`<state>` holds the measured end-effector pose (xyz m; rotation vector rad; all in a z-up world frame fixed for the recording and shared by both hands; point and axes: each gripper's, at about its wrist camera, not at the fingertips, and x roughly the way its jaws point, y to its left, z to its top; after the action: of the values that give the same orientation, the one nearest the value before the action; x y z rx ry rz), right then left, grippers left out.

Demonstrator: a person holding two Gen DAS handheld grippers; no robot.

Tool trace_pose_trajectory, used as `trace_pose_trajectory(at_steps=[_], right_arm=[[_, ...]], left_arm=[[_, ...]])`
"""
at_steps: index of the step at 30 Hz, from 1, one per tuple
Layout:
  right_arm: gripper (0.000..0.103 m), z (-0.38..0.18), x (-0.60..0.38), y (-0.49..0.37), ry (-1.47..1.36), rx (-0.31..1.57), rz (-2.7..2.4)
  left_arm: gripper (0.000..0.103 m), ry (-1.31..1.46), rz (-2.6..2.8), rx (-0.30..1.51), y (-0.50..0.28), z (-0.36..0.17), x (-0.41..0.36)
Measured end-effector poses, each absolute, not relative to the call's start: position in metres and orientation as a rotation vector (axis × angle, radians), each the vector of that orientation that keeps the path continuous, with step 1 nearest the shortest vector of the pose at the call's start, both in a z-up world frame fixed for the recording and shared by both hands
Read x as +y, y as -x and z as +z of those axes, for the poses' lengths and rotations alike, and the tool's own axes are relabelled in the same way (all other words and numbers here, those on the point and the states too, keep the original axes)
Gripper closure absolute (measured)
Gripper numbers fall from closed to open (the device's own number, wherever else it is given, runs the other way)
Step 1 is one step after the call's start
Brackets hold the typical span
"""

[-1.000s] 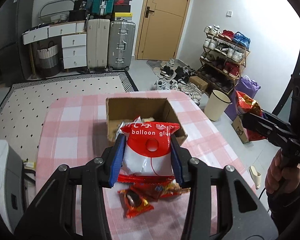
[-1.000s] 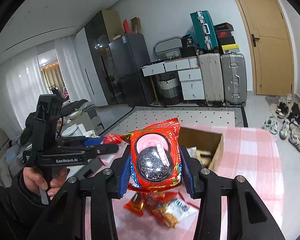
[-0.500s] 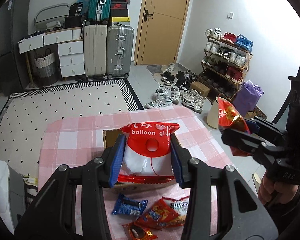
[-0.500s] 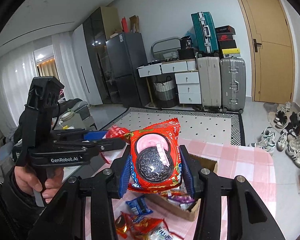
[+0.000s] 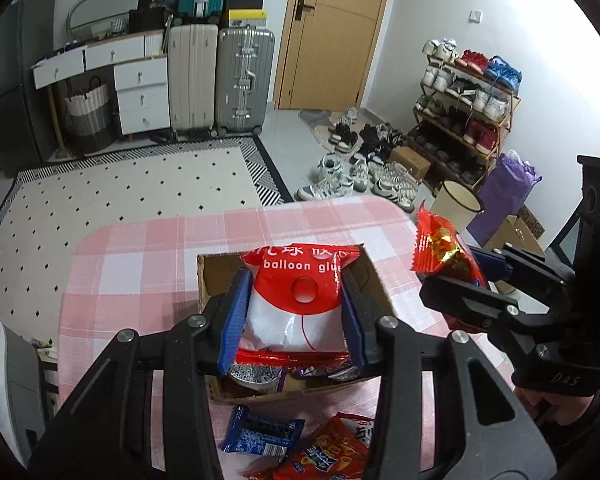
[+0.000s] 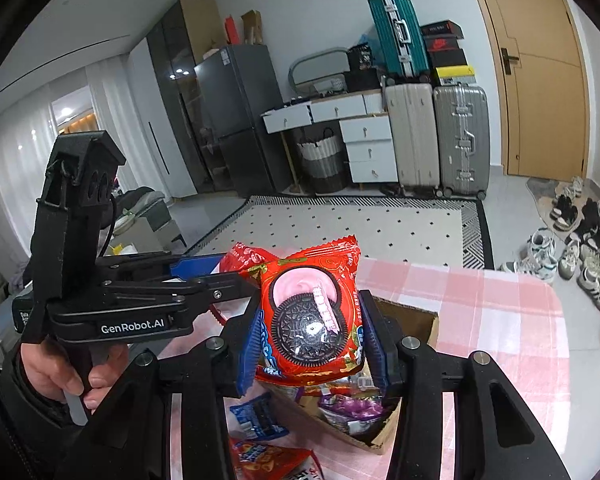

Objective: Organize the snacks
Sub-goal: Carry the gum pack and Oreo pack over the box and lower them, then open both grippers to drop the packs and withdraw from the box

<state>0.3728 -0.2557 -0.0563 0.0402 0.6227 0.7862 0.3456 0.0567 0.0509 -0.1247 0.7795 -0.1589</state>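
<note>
My left gripper (image 5: 296, 304) is shut on a red and white "balloon glue" packet (image 5: 300, 280) and hangs over the open cardboard box (image 5: 208, 280). My right gripper (image 6: 310, 328) is shut on a red cookie packet (image 6: 308, 312), held above the near corner of the same box (image 6: 420, 316). In the left wrist view the right gripper (image 5: 456, 276) shows at the right with its red packet (image 5: 440, 244). In the right wrist view the left gripper (image 6: 220, 270) shows at the left, a person's hand (image 6: 56, 372) on its handle. Several snack packets (image 6: 352, 404) lie inside the box.
The box stands on a table with a pink checked cloth (image 5: 140, 248). A blue packet (image 5: 260, 432) and an orange-red packet (image 5: 328, 452) lie on the cloth in front of the box. Beyond the table are a dotted rug (image 5: 120, 184), suitcases (image 5: 244, 80) and a shoe rack (image 5: 468, 92).
Both grippers have moved forward with their packets. They went from over the loose snack pile to over the box. The box has slid down in both views. Neither grip has changed.
</note>
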Motion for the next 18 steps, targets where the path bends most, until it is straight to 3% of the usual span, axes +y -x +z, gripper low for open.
trace_pose_trajectory(at_steps=[18], right_arm=[[0.058,-0.135,-0.243,-0.412,-0.009,0.737,0.722]], left_arm=[[0.063,0.155,-0.180,0.891,-0.396,-0.032,0.048]])
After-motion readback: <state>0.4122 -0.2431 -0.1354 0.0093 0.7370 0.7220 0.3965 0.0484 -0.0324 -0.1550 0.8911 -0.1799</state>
